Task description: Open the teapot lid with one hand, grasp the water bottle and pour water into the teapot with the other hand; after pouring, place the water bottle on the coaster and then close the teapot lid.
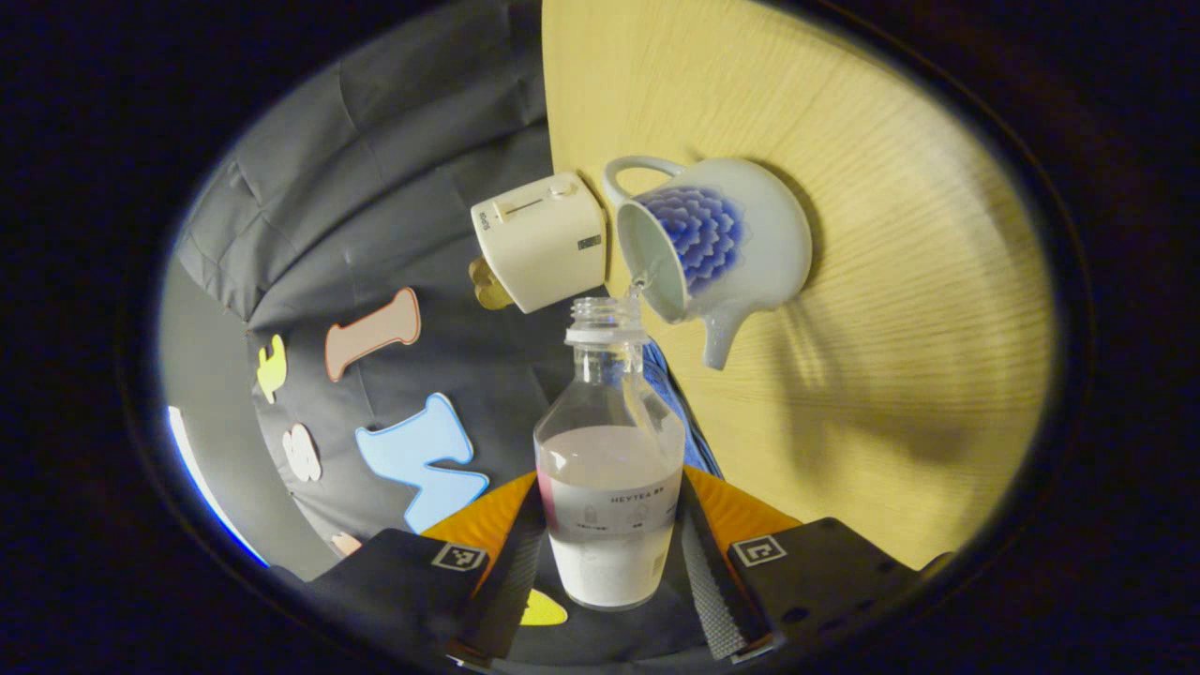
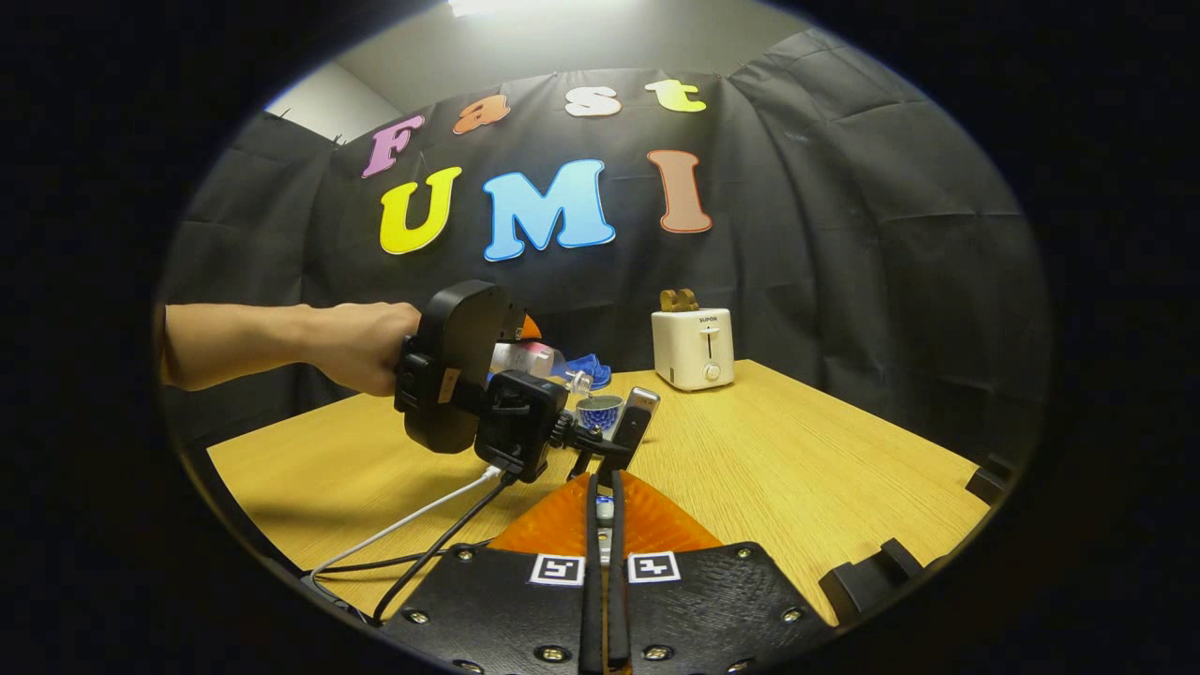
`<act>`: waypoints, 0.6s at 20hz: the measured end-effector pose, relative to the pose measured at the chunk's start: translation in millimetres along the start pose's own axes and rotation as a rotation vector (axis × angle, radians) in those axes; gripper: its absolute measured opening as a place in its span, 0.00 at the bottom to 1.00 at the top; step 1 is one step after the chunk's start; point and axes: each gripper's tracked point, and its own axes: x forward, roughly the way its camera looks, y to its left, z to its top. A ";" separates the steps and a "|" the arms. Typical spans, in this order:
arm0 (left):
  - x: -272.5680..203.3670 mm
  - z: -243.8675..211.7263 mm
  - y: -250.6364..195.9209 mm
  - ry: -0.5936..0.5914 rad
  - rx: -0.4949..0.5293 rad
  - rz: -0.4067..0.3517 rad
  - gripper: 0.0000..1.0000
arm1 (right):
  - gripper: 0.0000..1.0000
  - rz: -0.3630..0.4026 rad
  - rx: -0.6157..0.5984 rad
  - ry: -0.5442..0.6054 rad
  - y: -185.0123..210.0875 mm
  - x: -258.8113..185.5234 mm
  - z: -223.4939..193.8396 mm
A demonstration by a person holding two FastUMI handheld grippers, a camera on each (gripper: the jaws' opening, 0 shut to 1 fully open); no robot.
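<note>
My left gripper (image 1: 609, 525) is shut on a clear water bottle (image 1: 609, 469) that is about half full. The uncapped bottle is tipped, its mouth at the rim of the white teapot (image 1: 750, 244) with the blue flower pattern. A thin stream of water (image 1: 637, 286) runs into the open pot. In the right gripper view a hand (image 2: 361, 347) holds that left gripper (image 2: 514, 349) and the tilted bottle (image 2: 539, 361) over the teapot (image 2: 600, 411). My right gripper (image 2: 605, 497) stays back from the pot, its fingers close together on a small white and blue piece, the teapot lid (image 2: 605, 511), mostly hidden.
A white toaster (image 2: 692, 349) with bread in it stands at the table's far edge, close behind the teapot (image 1: 544, 239). A blue ruffled object (image 2: 591, 367) lies beyond the pot. Cables (image 2: 422, 534) trail from the left gripper over the wooden table (image 2: 797, 469). Black blocks (image 2: 881, 572) sit at its right edge.
</note>
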 end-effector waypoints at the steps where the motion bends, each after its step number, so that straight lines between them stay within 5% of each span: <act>1: 1.0 -1.4 1.0 0.004 0.013 0.001 0.87 | 0.02 0.002 0.000 0.004 0.4 0.1 -1.1; 8: -0.1 -3.8 4.1 0.007 0.065 -0.006 0.87 | 0.02 0.002 0.003 0.002 2.1 0.2 2.2; 9: 1.0 -4.0 4.9 0.005 0.070 -0.006 0.80 | 0.02 0.004 0.002 0.003 2.4 -0.3 1.9; 12: -0.1 -2.7 7.5 0.008 0.088 -0.006 0.87 | 0.02 0.004 0.000 0.010 1.4 -0.8 -0.8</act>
